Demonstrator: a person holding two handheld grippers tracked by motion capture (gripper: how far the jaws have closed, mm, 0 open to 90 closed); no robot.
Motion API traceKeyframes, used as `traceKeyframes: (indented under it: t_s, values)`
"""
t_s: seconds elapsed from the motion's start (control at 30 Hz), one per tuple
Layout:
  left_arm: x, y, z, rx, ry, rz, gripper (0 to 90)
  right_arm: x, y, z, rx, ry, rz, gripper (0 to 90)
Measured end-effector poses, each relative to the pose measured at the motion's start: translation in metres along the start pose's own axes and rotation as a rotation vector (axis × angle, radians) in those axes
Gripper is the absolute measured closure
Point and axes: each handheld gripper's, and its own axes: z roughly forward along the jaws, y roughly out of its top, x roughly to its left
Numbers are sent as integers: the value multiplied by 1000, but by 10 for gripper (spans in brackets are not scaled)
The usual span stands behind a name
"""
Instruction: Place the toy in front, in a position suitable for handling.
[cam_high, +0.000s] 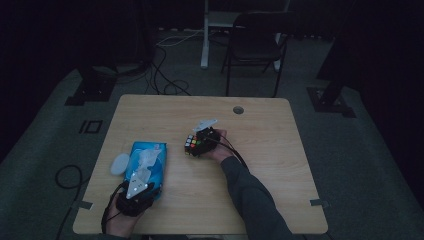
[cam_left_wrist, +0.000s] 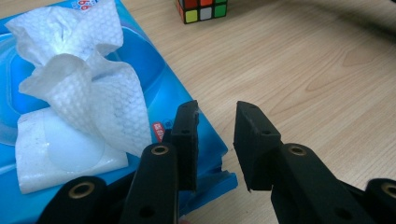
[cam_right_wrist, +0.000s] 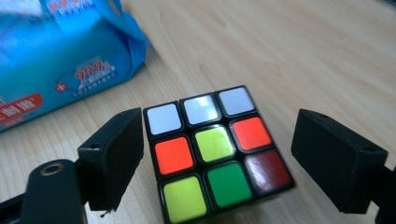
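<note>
Multicoloured plastic puzzle cube (cam_right_wrist: 217, 151) sits on the wooden table (cam_high: 270, 150), between your right gripper's (cam_right_wrist: 217, 158) spread jaws; not yet gripped. Your left gripper (cam_left_wrist: 215, 140) hovers released over the blue wet-wipe pack's (cam_left_wrist: 154, 70) corner. Lift remains.

The high view hangs above the near edge of the table (cam_high: 260, 125), looking forward and down, far enough back to take in floor and a chair (cam_high: 255, 42) beyond the far edge. The left gripper view sits low and close over the wipes pack (cam_left_wrist: 140, 65), facing the puzzle cube (cam_left_wrist: 201, 10). The right gripper view looks down at that cube (cam_right_wrist: 215, 149) from very near, with the pack (cam_right_wrist: 60, 60) behind it, so both share them.
</note>
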Motion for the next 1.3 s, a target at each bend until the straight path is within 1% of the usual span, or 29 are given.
traceKeyframes:
  t_s: [0.07, 0.13, 0.17, 0.2, 0.27, 0.3, 0.37, 0.4, 0.47, 0.53, 0.6, 0.7, 0.9, 1.03, 1.2, 1.3]
  values:
    - [1, -1, 0, -1, -5, -9, 707, 0, 0, 3, 9, 4, -5, 172]
    - [2, -1, 0, -2, -6, -12, 706, 2, 1, 7, 32, 0, -21, 188]
    - [2, -2, 0, -2, -8, -12, 705, 2, 0, 8, 35, 1, -16, 209]
    - [2, -2, 0, -2, -9, -14, 704, 3, 0, 9, 42, 1, -17, 209]
    - [3, -2, 0, -1, -8, -11, 703, 4, -2, 11, 63, -7, -27, 224]
    - [3, -2, 0, -2, -10, -12, 704, 4, -3, 12, 75, -18, -34, 239]
    - [3, -2, 0, -4, -12, -14, 704, 5, -4, 14, 92, -14, -37, 287]
    - [3, -2, 0, -6, -11, -15, 704, 4, -5, 14, 92, -16, -33, 316]
    - [3, -2, 0, -9, -13, -12, 704, 2, -7, 11, 74, -5, 2, 336]
    - [4, -2, -1, -13, -14, -16, 704, 2, -8, 9, 70, -16, 3, 337]
    - [5, -1, -1, -16, -14, -17, 704, 1, -11, 4, 60, -6, 13, 338]
    - [6, -1, 0, -22, -15, -22, 704, 1, -16, -7, 46, -12, 21, 338]
    - [6, 1, -1, -33, -12, -23, 696, 4, -29, -36, 51, -58, 15, 338]
    - [6, 0, -1, -62, -14, -23, 685, 7, -44, -55, 60, -90, 14, 338]
    - [8, 3, -2, -74, -8, -19, 668, 10, -66, -79, 62, -122, 46, 338]
    - [9, 6, -4, -83, 1, -12, 659, 13, -77, -89, 66, -142, 57, 339]
